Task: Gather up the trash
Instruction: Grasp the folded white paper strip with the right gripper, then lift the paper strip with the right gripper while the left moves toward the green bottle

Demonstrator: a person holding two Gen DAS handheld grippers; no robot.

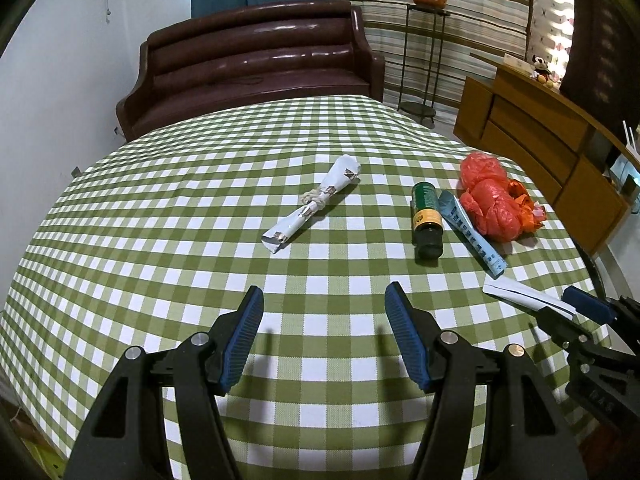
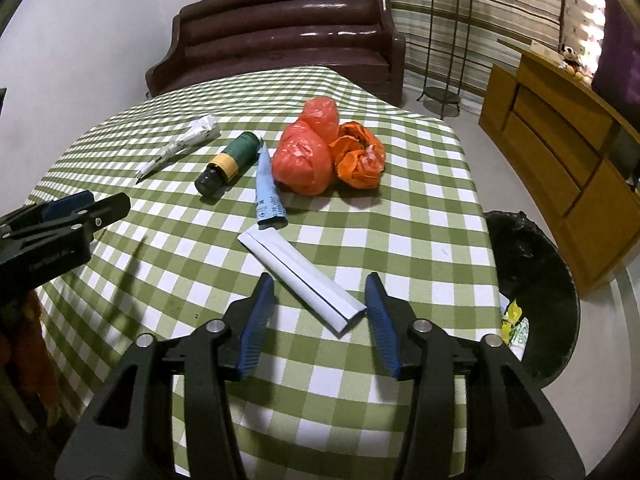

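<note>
Trash lies on a green-checked tablecloth (image 1: 160,240) (image 2: 420,220): a rolled paper tied with string (image 1: 316,200) (image 2: 180,144), a dark green bottle (image 1: 426,216) (image 2: 228,160) on its side, a blue tube (image 1: 472,236) (image 2: 268,192), red plastic bags (image 1: 488,196) (image 2: 308,152) and an orange bag (image 2: 358,156). A flat white folded paper (image 2: 300,272) (image 1: 524,294) lies nearest me. My right gripper (image 2: 319,280) (image 1: 588,308) is open, its fingers either side of the paper's near end, pads apart from it. My left gripper (image 1: 325,292) (image 2: 80,208) is open over bare cloth, nothing between its fingers.
A bin with a black liner (image 2: 532,280) stands on the floor beside the table's right edge, with wrappers (image 2: 514,320) in it. A brown sofa (image 1: 256,68) sits behind the table. A wooden cabinet (image 2: 560,152) and a plant stand (image 1: 424,60) are at the right.
</note>
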